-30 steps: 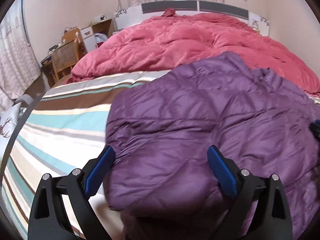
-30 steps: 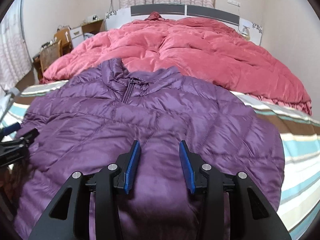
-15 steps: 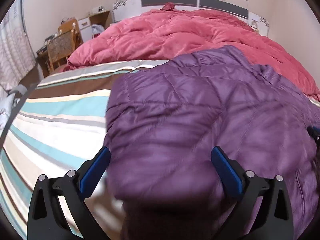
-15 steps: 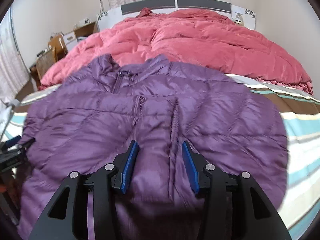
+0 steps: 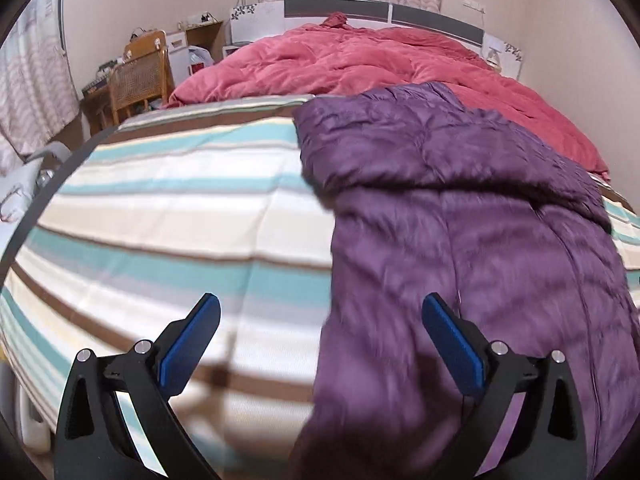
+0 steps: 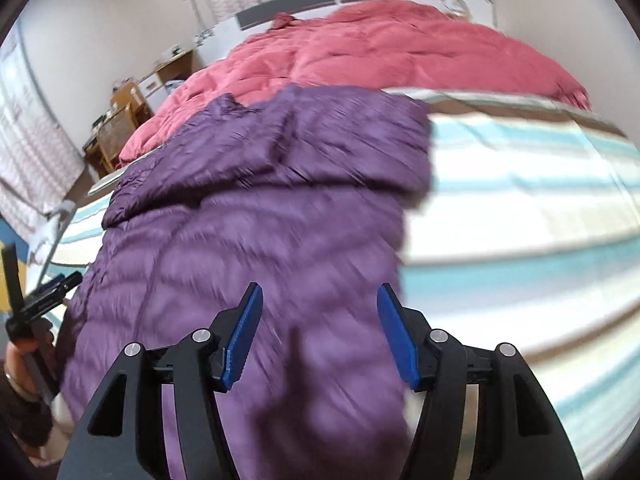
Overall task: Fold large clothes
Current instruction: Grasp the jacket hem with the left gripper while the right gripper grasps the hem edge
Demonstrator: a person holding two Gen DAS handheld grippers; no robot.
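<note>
The striped bed sheet (image 5: 168,216) covers the near end of the bed; a red duvet (image 5: 360,60) is heaped toward the headboard edge; the purple down jacket (image 6: 260,208) lies on the sheet as a long strip (sides folded in), its collar end touching the duvet; the left gripper (image 5: 320,340) hovers over the jacket's left edge, jaws wide apart and holding nothing; the right gripper (image 6: 320,332) hovers over the hem end, jaws apart, empty.

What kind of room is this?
Most likely a bedroom. There's a big bed with a striped sheet, a puffy pink duvet by the headboard, and a purple jacket laid out for folding.
</note>
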